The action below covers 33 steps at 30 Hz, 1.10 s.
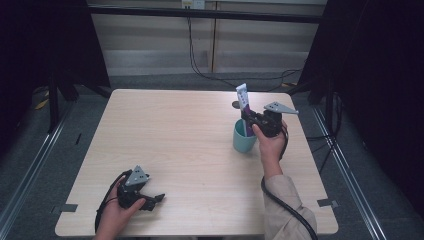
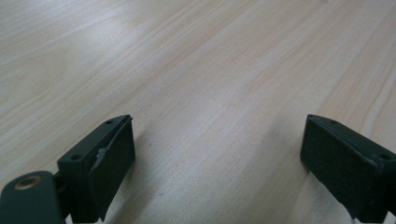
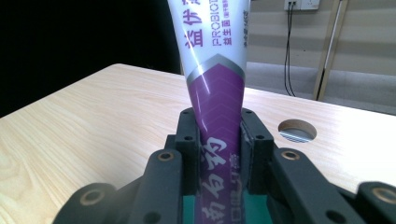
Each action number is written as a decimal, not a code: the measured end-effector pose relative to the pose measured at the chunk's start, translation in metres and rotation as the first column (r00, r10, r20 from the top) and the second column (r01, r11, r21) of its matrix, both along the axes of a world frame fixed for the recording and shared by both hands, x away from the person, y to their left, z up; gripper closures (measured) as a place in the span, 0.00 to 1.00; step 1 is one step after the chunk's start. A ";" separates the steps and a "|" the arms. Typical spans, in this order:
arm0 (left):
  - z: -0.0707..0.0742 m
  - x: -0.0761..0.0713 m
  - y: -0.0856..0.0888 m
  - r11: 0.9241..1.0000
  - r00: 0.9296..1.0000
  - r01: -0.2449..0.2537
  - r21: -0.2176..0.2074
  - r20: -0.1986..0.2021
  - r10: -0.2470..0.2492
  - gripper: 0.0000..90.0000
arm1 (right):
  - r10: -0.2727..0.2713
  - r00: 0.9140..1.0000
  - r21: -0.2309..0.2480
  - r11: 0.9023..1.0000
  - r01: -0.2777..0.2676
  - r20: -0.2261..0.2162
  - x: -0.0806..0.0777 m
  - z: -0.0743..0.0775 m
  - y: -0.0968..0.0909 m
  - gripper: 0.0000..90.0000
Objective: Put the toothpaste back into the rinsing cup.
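1. My right gripper point(image 1: 248, 120) is clamped on the purple-white toothpaste tube point(image 1: 243, 102), upright, lower end inside the teal cup point(image 1: 243, 140).
2. My left gripper point(image 1: 157, 199) rests jaws apart, holding nothing, on the table point(image 1: 190, 165), well apart from the cup.

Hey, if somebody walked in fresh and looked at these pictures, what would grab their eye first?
Most likely the purple and white tube, standing upright at the far right of the wooden table, clamped in the right gripper with its lower end inside the teal cup. After that, the left gripper, resting open near the table's front left edge.
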<state>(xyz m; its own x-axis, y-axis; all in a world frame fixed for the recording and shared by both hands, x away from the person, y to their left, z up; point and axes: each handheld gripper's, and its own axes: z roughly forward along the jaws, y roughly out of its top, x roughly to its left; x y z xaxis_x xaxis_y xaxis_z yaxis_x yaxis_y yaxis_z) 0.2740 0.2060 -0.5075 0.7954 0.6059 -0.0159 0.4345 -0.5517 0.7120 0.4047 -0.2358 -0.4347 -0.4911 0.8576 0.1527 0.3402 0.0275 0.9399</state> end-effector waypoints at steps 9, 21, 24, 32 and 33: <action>0.000 0.000 0.000 1.000 1.000 0.001 -0.001 -0.001 -0.001 0.11 | -0.002 1.000 0.001 1.000 0.002 -0.025 0.000 -0.010 0.000 0.80; 0.000 0.000 0.000 1.000 1.000 0.002 -0.003 -0.001 -0.002 0.11 | -0.011 0.999 -0.024 1.000 0.010 -0.040 -0.003 -0.013 -0.002 0.80; 0.000 0.000 0.000 1.000 1.000 0.002 -0.003 -0.001 -0.002 0.11 | -0.010 0.999 -0.045 0.999 0.008 -0.043 -0.004 -0.012 -0.002 0.79; 0.000 0.000 0.000 1.000 1.000 0.000 0.000 0.001 0.000 0.11 | -0.014 0.998 -0.088 0.996 0.008 -0.067 -0.005 -0.014 -0.003 0.78; 0.000 0.000 0.000 1.000 1.000 0.000 -0.003 0.000 0.000 0.11 | -0.013 0.997 -0.089 0.996 0.007 -0.071 -0.006 -0.015 -0.003 0.78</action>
